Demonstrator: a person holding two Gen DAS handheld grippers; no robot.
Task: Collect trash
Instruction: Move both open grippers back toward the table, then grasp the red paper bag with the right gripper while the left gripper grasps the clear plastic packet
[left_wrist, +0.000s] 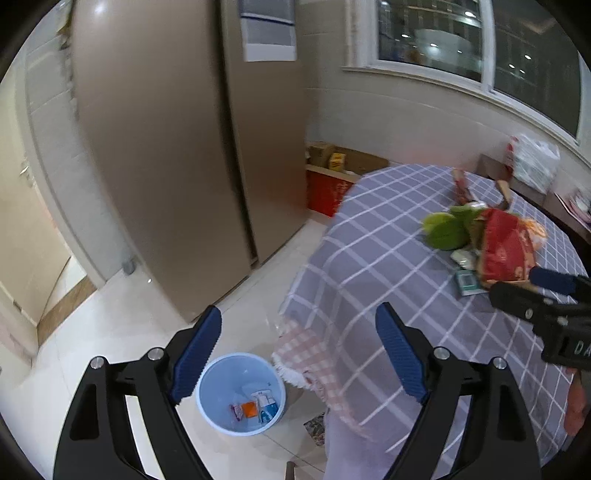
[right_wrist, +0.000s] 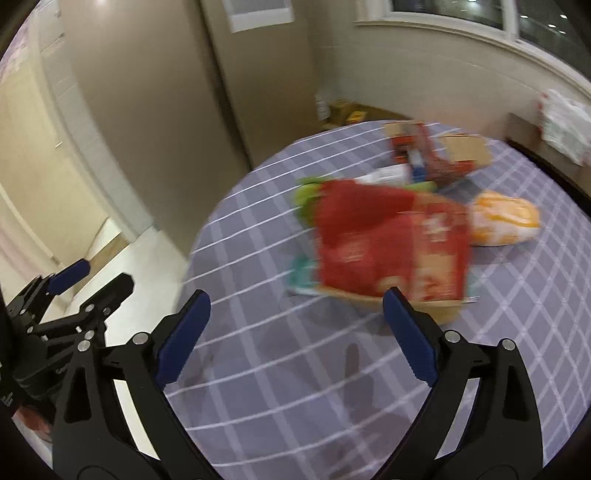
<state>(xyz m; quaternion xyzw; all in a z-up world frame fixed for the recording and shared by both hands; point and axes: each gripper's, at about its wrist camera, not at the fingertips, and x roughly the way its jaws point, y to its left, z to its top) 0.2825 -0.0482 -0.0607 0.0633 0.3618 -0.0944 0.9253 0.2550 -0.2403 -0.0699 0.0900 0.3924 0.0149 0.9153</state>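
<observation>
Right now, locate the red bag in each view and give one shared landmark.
Left wrist: red bag at right, on the table, beside the green item.
Right wrist: red bag centre, blurred, just beyond the open fingers.
Shared landmark: the checked tablecloth.

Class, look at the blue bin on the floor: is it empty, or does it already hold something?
Not empty. The blue bin stands upright, and a few small wrappers lie on its bottom.
</observation>
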